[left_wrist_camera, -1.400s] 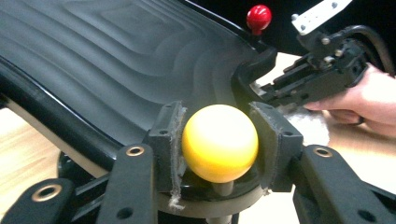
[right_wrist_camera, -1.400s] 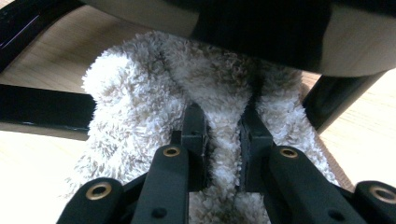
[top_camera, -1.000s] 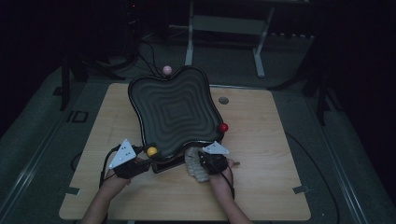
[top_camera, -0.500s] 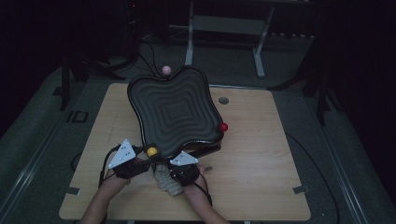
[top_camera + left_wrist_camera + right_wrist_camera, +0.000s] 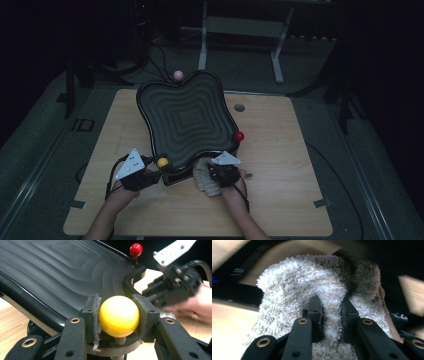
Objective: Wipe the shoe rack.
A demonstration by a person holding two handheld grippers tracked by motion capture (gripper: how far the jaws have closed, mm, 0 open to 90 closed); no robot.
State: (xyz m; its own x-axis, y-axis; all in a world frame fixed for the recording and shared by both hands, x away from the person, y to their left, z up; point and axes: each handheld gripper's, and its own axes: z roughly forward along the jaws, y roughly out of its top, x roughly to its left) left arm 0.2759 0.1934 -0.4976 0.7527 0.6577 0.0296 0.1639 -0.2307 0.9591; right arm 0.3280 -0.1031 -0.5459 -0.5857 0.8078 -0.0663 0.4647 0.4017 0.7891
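**Wiping a wavy black tray: cloth at the near rim, most of the tray still ahead**

High view: A person's forearms enter from 6 o'clock. A black tray [image 5: 187, 120] with rippled, stepped contours and a lobed outline sits tilted on a stand, near the middle of a pale wooden desk [image 5: 280, 200]. The left gripper [image 5: 150, 172] sits at the tray's 7 o'clock corner, at a yellow ball knob [image 5: 162, 162]. The right gripper [image 5: 216, 172] is at the tray's 5 o'clock edge, with a fluffy cream cloth [image 5: 204, 176] bunched against the rim. A red ball knob [image 5: 239, 136] stands at the tray's 3 o'clock edge and a pink ball knob [image 5: 178, 75] at 12 o'clock. I judge the wiping to be at an early stage: the cloth touches only the near rim, and the broad ribbed surface is still to be covered.

Left gripper view: The jaws are clamped on the yellow ball knob [image 5: 119, 315], one pad on each side, steadying the tray [image 5: 62, 272]. The right gripper [image 5: 175, 286] is blurred at 3 o'clock, the red ball knob [image 5: 136, 249] at 1 o'clock.

Right gripper view: The jaws are pinched tight on a fold of the cloth [image 5: 312, 290], which mounds over them; the dark tray edge lies behind, blurred.

Surface and room: The desk is bare light wood with a small round grommet [image 5: 239, 107] at 2 o'clock of the tray. The room is dim, with grey floor, cables and metal stand legs beyond the desk.
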